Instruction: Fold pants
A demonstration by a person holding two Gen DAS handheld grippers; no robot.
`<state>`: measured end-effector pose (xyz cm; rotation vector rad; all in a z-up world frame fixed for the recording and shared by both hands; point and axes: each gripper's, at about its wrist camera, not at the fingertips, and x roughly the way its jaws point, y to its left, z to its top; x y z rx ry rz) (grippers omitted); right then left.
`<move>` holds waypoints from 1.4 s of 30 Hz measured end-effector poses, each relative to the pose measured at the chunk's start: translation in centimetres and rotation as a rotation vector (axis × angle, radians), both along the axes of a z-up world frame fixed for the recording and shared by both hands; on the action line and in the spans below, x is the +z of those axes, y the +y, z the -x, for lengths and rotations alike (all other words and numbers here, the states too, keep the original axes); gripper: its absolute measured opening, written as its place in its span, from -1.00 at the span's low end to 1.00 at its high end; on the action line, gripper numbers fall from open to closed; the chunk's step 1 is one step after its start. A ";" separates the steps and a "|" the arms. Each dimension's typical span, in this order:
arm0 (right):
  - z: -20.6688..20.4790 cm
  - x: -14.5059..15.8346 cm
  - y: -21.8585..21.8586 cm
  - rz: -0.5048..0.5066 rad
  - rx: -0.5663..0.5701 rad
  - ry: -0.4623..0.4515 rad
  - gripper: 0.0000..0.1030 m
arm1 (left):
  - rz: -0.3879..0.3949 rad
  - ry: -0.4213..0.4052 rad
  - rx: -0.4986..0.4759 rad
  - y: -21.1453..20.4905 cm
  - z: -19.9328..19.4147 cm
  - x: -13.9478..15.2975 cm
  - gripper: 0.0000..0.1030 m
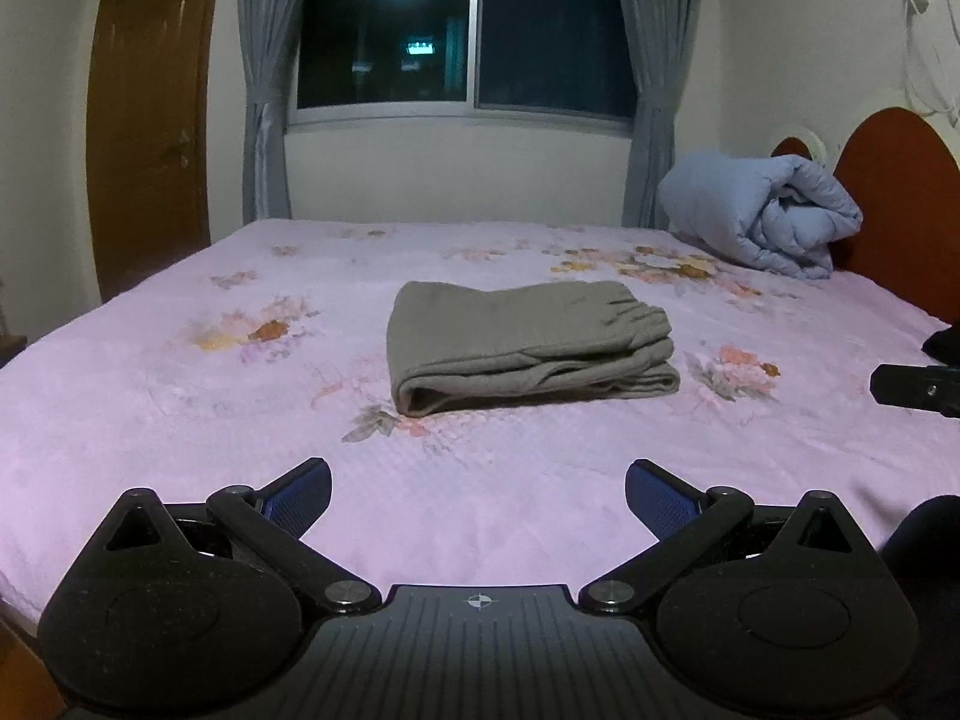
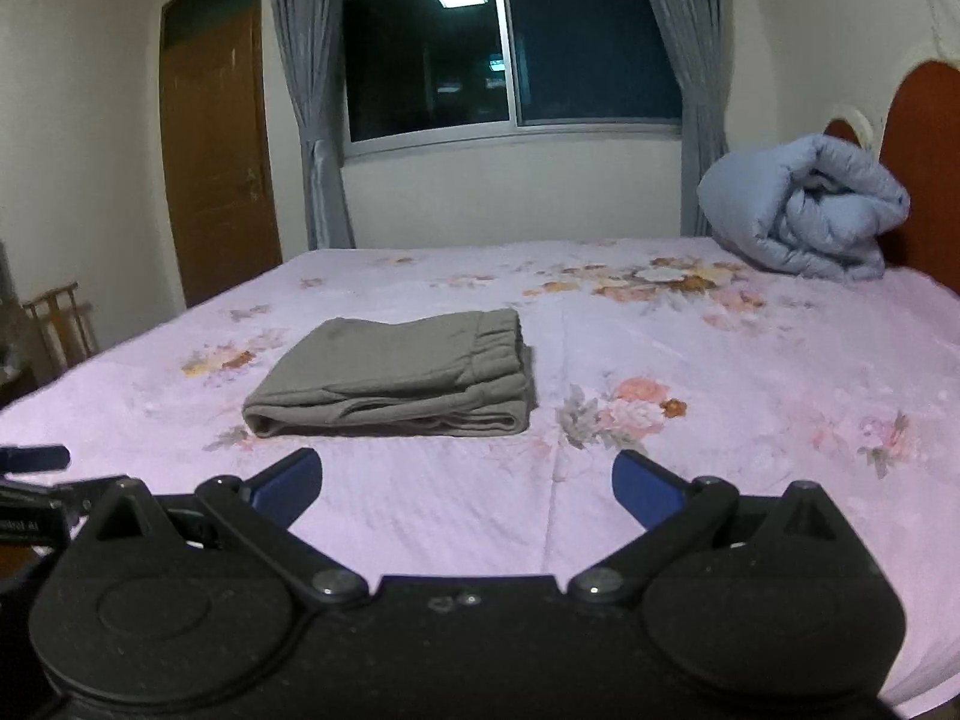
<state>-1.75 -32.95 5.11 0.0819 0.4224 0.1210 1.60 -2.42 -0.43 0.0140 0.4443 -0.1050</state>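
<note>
**Pants folded, both grippers free**

The left hand-held gripper (image 1: 478, 495) hovers with jaws spread wide, holding nothing. Ahead of it, the pants (image 1: 528, 348) lie mid-bed (image 1: 150, 420) in a compact folded stack, apparently finished. The right hand-held gripper (image 2: 467, 483) is likewise spread and empty. No containers are visible.
</note>
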 end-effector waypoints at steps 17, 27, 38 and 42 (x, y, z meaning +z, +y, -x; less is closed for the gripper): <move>0.4 0.1 0.6 0.023 0.019 -0.036 0.89 | -0.002 -0.028 0.027 0.2 0.2 0.3 1.00; 0.4 0.2 0.5 0.020 0.023 -0.032 0.89 | 0.002 -0.043 0.021 0.5 0.3 0.3 1.00; 0.4 0.1 0.6 0.020 0.026 -0.027 0.89 | 0.002 -0.045 0.028 0.4 0.4 0.3 1.00; 0.4 0.1 0.6 0.020 0.025 -0.026 0.89 | 0.002 -0.045 0.027 0.4 0.5 0.3 1.00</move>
